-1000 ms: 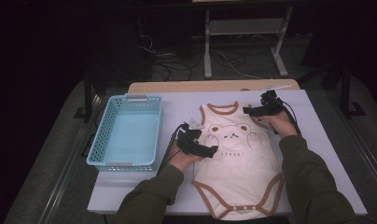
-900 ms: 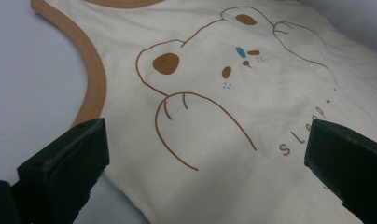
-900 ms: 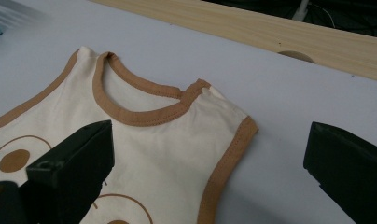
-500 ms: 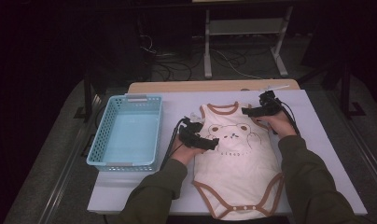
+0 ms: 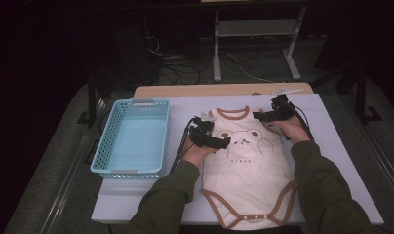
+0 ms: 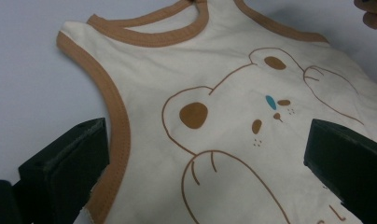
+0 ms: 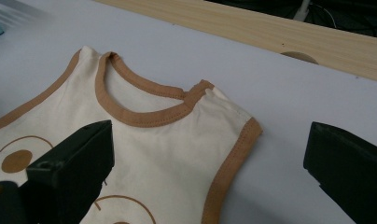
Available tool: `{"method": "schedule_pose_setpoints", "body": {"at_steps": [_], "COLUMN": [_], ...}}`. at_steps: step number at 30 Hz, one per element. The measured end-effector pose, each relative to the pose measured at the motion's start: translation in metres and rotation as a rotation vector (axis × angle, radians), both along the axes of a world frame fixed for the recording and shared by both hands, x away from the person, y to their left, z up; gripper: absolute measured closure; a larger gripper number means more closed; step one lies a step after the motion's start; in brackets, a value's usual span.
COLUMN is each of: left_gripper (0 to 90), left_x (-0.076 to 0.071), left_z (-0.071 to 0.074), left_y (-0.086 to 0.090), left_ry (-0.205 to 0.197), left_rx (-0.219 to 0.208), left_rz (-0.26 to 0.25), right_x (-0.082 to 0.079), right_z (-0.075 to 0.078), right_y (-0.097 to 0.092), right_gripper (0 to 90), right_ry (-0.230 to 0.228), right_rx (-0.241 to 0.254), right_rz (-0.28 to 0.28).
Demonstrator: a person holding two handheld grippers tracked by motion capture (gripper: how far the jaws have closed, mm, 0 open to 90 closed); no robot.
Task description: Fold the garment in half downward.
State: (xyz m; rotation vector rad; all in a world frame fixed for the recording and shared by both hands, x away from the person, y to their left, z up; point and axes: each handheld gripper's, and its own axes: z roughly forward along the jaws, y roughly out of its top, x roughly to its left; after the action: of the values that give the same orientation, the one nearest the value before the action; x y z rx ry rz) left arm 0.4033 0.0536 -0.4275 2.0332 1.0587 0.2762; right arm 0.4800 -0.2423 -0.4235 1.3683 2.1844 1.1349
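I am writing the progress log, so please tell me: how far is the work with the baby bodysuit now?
Done: the bodysuit lies flat, face up, on the white table. In hand: both grippers are open near its top, the left gripper at the left armhole, the right gripper at the right shoulder; neither grips cloth yet. Left: no fold is made, and the blue basket holds nothing.

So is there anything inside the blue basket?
No, the blue basket in the high view has a bare floor, and the bear bodysuit lies flat on the table beside it.
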Motion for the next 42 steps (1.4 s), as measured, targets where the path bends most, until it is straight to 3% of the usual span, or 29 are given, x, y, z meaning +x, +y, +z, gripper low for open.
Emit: {"method": "schedule_pose_setpoints", "body": {"at_steps": [4, 14, 22, 28, 42], "left_gripper": [0.0, 0.0, 5.7, 12.7, 18.1], "left_x": [0.008, 0.022, 0.033, 0.04, 0.061], "left_z": [0.001, 0.004, 0.004, 0.003, 0.004], "left_y": [-0.001, -0.007, -0.008, -0.01, -0.013], "left_ry": [0.009, -0.011, -0.017, -0.03, -0.035], "left_rx": [-0.022, -0.005, 0.015, 0.003, 0.026], "left_rz": [0.021, 0.014, 0.019, 0.024, 0.046], "right_x": [0.001, 0.0, 0.001, 0.0, 0.003], "right_z": [0.0, 0.0, 0.0, 0.0, 0.001], "right_y": [0.0, 0.001, 0.001, 0.001, 0.003], "right_gripper": [1.5, 1.5, 1.5, 1.5, 1.5], "right_ry": [0.004, 0.0, -0.002, 0.005, 0.011], "right_rx": [-0.002, -0.005, -0.007, -0.009, -0.019], "right_rz": [-0.001, -0.005, -0.008, -0.008, -0.011]}}
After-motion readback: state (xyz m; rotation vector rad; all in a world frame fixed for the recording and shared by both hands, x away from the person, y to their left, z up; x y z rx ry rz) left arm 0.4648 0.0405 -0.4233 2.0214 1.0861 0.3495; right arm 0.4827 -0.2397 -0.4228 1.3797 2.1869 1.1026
